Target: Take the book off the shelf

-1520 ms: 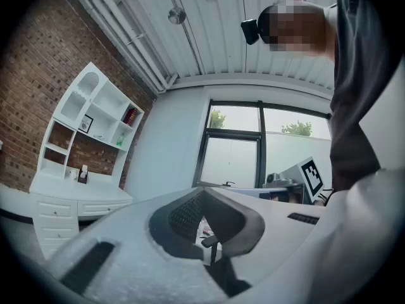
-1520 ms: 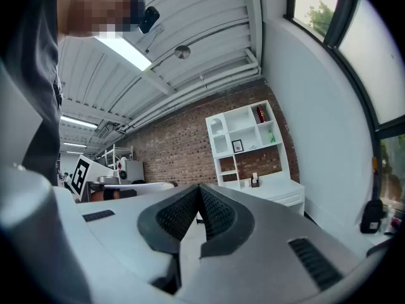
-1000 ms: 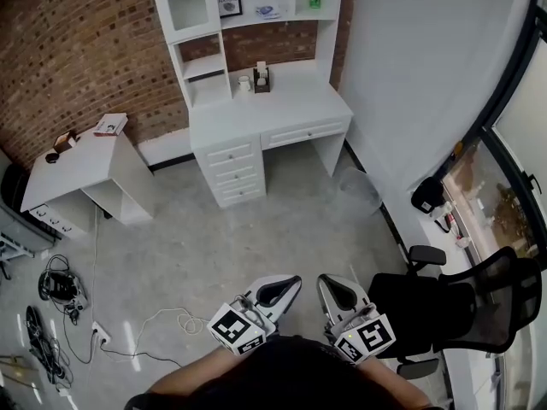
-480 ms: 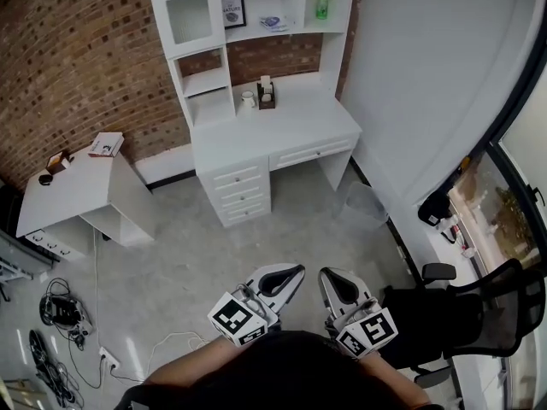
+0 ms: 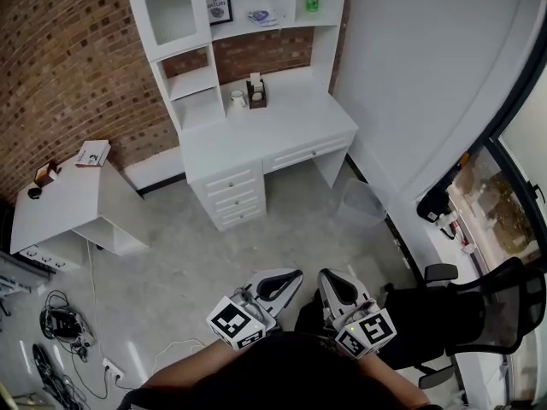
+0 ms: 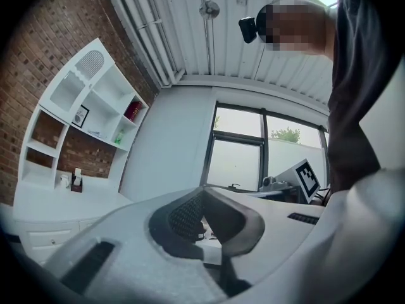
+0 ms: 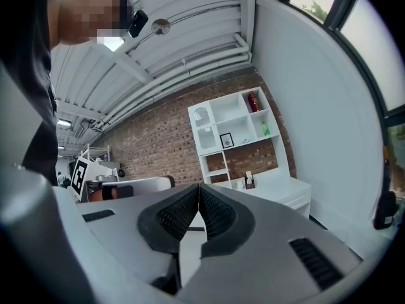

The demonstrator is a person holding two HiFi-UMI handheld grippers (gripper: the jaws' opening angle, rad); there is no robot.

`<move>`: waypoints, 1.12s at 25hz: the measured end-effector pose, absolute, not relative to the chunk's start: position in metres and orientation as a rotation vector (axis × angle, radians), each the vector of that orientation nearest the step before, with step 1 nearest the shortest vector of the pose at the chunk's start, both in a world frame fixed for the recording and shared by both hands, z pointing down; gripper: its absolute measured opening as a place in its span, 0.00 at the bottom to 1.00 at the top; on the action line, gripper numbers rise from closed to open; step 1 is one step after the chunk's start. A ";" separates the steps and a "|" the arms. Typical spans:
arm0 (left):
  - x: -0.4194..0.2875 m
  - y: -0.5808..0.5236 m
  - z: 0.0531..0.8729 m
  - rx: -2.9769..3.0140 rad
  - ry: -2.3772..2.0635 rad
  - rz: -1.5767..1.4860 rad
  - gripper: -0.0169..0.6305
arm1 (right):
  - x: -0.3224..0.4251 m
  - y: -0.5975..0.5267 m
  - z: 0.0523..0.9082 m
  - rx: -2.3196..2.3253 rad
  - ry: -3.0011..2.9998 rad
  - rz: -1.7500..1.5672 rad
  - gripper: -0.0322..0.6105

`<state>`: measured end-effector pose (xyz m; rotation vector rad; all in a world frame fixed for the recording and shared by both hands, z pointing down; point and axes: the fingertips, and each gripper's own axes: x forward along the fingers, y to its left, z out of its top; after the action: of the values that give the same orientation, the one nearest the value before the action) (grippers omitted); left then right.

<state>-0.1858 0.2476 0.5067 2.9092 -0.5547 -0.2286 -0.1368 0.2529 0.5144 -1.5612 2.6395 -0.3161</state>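
Left tongs and right tongs are both pinching shut on nothing above the grey floor. Well ahead, the white drawered bench is carrying a white shelf unit, the red book standing in its top right compartment.

- tall white desk-and-shelf unit: painted wood look, smooth, satin
- red brick wall: rough, matt, pale mortar joints
- grey floor: smooth concrete look, faint sheen
- black office chair: mesh back, matt
- left gripper, right gripper: matt grey plastic shells, black ribbed pads
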 end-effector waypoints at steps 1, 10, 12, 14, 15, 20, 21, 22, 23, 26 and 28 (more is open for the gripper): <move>-0.186 0.242 0.508 2.907 -0.567 -0.226 0.04 | -0.137 0.247 0.516 -1.550 2.646 -0.319 0.08; -0.170 0.172 0.515 2.881 -0.693 -0.185 0.04 | -0.117 0.171 0.520 -1.443 2.690 -0.324 0.08; -0.157 0.154 0.516 2.868 -0.710 -0.181 0.04 | -0.107 0.152 0.519 -1.414 2.705 -0.324 0.08; -0.139 0.136 0.515 2.870 -0.717 -0.179 0.04 | -0.092 0.133 0.517 -1.394 2.720 -0.316 0.08; -0.129 0.127 0.514 2.871 -0.722 -0.181 0.04 | -0.083 0.123 0.516 -1.388 2.726 -0.312 0.08; -0.073 0.079 0.506 2.874 -0.746 -0.206 0.04 | -0.033 0.078 0.509 -1.349 2.761 -0.294 0.08; -0.060 0.071 0.506 2.877 -0.743 -0.206 0.04 | -0.023 0.071 0.507 -1.346 2.772 -0.277 0.08; -0.048 0.063 0.506 2.879 -0.739 -0.203 0.04 | -0.012 0.064 0.506 -1.347 2.781 -0.257 0.08; -0.035 0.056 0.507 2.879 -0.737 -0.199 0.04 | 0.000 0.057 0.504 -1.348 2.790 -0.241 0.08; 0.002 0.037 0.508 2.881 -0.729 -0.206 0.04 | 0.035 0.041 0.504 -1.352 2.802 -0.211 0.08; 0.025 0.028 0.511 2.890 -0.712 -0.199 0.04 | 0.057 0.029 0.508 -1.360 2.794 -0.217 0.08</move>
<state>0.0254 0.0284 0.5110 2.8900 -0.7116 -0.1989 0.0570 0.0292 0.5077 -1.3604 2.7943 -0.2173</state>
